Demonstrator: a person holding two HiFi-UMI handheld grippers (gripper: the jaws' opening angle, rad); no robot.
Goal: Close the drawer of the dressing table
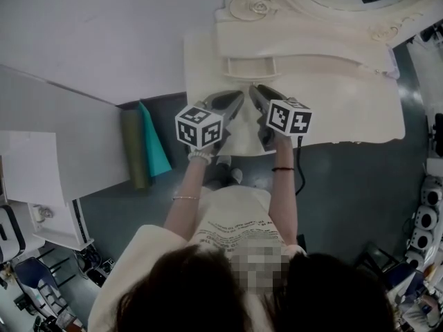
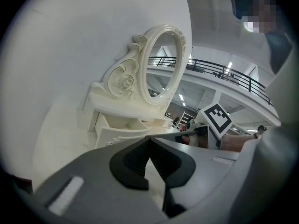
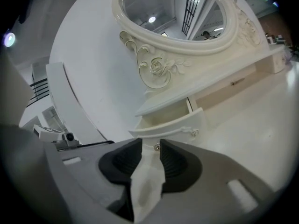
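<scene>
The cream dressing table [image 1: 346, 102] has a small drawer [image 1: 250, 66] standing open under its mirror shelf; the same drawer shows ahead of each gripper [image 2: 119, 129] [image 3: 170, 125]. Both grippers hover side by side over the tabletop's front edge, pointing at the drawer. My left gripper [image 1: 235, 101] [image 2: 149, 139] is shut, its tips meeting with nothing seen between them. My right gripper [image 1: 255, 92] [image 3: 150, 143] has its jaws apart, and a white cloth [image 3: 145, 181] lies loosely in the gap. That cloth [image 1: 242, 138] drapes over the table's front edge.
An oval mirror [image 3: 177, 13] in a carved frame rises behind the drawer. A long drawer [image 3: 233, 83] to the right is shut. A green and a teal roll [image 1: 145, 147] lean on the floor at left beside white panels [image 1: 41, 171]. Equipment [image 1: 422, 227] crowds the right edge.
</scene>
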